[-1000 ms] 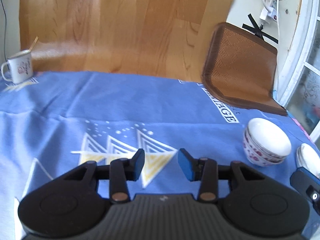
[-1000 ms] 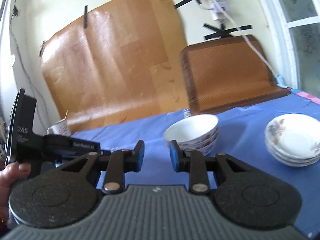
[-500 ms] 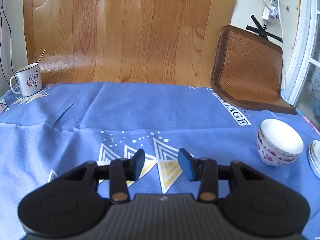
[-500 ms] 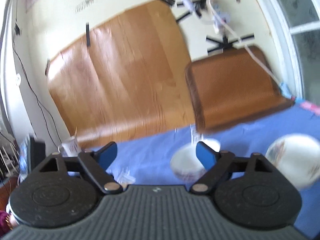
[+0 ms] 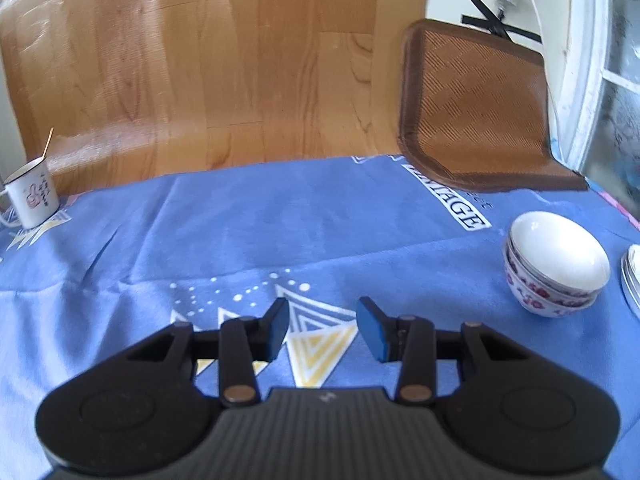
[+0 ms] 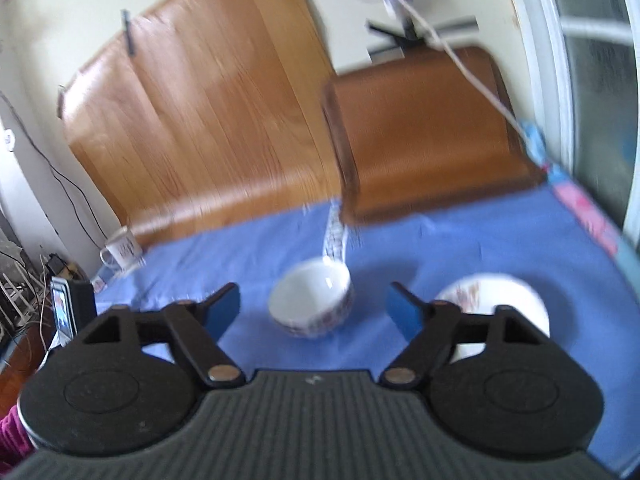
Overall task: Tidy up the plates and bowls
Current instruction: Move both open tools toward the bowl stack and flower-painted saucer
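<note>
Ahead, stacked bowls [image 6: 311,305] sit between the wide-open, empty right gripper's [image 6: 313,312] fingers, untouched.

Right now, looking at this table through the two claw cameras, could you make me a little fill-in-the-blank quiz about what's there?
1. The stacked bowls sit on a ____ tablecloth.
2. The right claw has its jaws wide ____, with nothing between them.
3. The left claw holds ____.
4. At the far left edge of the cloth stands a white ____ with a stick poking out of it.

Missing words: blue; open; nothing; mug
</note>
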A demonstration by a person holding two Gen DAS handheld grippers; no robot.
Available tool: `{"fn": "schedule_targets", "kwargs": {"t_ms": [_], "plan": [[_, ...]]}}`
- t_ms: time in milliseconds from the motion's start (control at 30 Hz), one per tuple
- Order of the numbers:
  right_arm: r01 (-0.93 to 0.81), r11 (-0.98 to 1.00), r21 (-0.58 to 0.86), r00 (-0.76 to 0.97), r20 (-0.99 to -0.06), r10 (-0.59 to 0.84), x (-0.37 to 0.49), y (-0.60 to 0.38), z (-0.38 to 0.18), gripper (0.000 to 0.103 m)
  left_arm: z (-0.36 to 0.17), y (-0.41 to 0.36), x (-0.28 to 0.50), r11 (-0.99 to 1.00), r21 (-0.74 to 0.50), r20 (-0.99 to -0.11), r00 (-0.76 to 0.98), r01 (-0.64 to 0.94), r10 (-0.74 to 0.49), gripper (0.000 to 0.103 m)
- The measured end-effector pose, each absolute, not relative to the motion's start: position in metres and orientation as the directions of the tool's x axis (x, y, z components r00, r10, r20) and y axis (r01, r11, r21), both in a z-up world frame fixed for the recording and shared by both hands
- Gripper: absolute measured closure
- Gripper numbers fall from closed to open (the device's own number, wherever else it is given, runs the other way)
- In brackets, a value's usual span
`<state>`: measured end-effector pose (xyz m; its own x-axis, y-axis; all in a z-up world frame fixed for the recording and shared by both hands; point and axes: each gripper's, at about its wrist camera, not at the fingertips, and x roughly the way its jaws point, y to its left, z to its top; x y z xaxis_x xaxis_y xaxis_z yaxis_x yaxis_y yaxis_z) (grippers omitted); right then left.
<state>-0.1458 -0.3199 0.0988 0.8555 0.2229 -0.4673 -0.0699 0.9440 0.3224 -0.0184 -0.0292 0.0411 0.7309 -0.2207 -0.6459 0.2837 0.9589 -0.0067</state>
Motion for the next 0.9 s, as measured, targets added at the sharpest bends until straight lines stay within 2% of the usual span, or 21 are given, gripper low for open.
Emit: {"fn": "schedule_targets", "kwargs": {"t_ms": [133, 167, 300, 633, 900], "plan": [[-0.037, 0.931, 0.364, 0.817, -0.525, 0.238, -0.138, -0.332, 0.092, 0.048, 0.044, -0.035, -0.016, 0.950, 0.011, -0.666, 0.711, 0.312, -0.226, 0.059], [-0.032, 0.926, 0.376, 0.809, -0.535, 0.245, -0.136, -0.335, 0.091, 0.049, 0.044, -0.035, -0.015, 0.949, 0.004, -0.672, 0.704, 0.314, -0.230, 0.058], [-0.021, 0.910, 0.414, 0.782, -0.560, 0.273, -0.128, -0.345, 0.093, 0.049, 0.046, -0.032, -0.006, 0.948, -0.063, -0.720, 0.644, 0.311, -0.259, 0.052], [0.002, 0.878, 0.479, 0.679, -0.645, 0.351, -0.091, -0.355, 0.080, 0.049, 0.054, -0.042, 0.008, 0.918, -0.150, -0.837, 0.448, 0.367, -0.316, 0.052], [0.010, 0.871, 0.491, 0.641, -0.672, 0.371, -0.068, -0.357, 0.072, 0.048, 0.087, -0.066, 0.011, 0.854, -0.231, -0.831, 0.362, 0.466, -0.422, 0.052]]}}
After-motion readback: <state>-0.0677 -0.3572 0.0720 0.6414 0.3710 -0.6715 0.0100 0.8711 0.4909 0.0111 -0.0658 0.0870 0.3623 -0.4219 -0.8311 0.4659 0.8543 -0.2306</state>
